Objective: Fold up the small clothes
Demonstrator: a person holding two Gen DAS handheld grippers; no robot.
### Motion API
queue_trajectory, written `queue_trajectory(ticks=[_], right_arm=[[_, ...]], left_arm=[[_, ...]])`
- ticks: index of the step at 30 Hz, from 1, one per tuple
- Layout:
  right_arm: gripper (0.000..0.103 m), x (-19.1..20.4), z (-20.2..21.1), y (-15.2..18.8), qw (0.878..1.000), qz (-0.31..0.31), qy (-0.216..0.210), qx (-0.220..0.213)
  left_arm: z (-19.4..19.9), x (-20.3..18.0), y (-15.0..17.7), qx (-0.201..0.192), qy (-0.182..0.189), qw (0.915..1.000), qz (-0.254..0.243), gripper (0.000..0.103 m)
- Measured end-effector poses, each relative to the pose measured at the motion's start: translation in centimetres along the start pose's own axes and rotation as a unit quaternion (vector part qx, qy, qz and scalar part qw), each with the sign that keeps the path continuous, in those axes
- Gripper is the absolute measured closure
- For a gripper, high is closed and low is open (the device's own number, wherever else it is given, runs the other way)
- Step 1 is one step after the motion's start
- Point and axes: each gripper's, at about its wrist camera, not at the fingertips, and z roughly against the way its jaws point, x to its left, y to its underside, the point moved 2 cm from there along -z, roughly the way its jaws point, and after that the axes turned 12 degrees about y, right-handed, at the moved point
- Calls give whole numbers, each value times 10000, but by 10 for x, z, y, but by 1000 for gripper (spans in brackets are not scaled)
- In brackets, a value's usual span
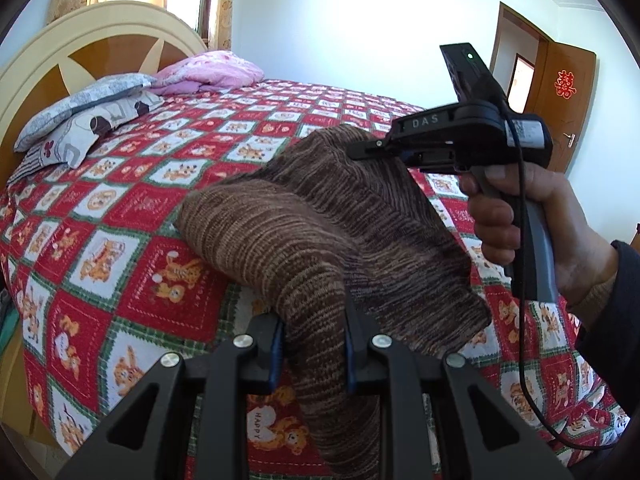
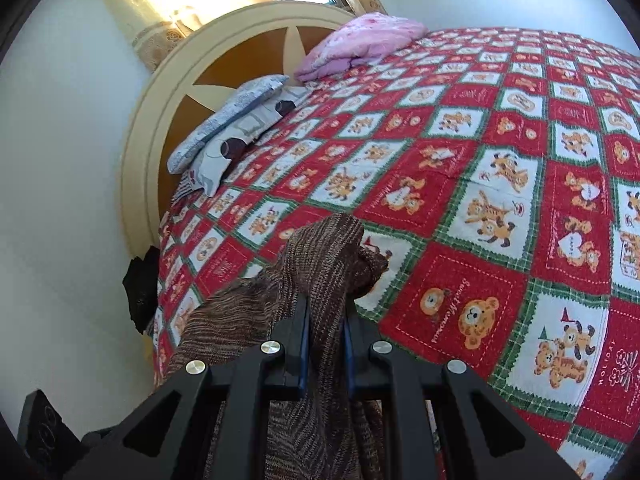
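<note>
A brown striped knit garment (image 1: 304, 232) hangs over the red checked bedspread (image 1: 132, 240), stretched between both grippers. My left gripper (image 1: 314, 340) is shut on one bunched end of it, low in the left wrist view. The right gripper (image 1: 360, 150), held by a hand, pinches the garment's far upper corner. In the right wrist view that gripper (image 2: 326, 332) is shut on a gathered fold of the brown garment (image 2: 320, 264), which drapes down to the left of its fingers. Part of the cloth below the jaws is hidden.
Grey patterned pillows (image 1: 80, 120) and a pink folded quilt (image 1: 208, 72) lie by the cream and brown headboard (image 1: 60, 52). A wooden door (image 1: 560, 104) stands at the right. A black cable (image 1: 520, 280) hangs from the right gripper. White wall borders the bed's left side.
</note>
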Motion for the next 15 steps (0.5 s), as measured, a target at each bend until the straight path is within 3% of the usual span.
queue_trajectory(ticks=[10,15], right_arm=[[90,-10,-26,2,9994,-58,242,237],[90,-13,-50,7,9973,-185,386,593]], left_arm=[[-16,2,18,160,-215,9996,-109,79],[-21,1,27,100,-345,9992,-182,78]])
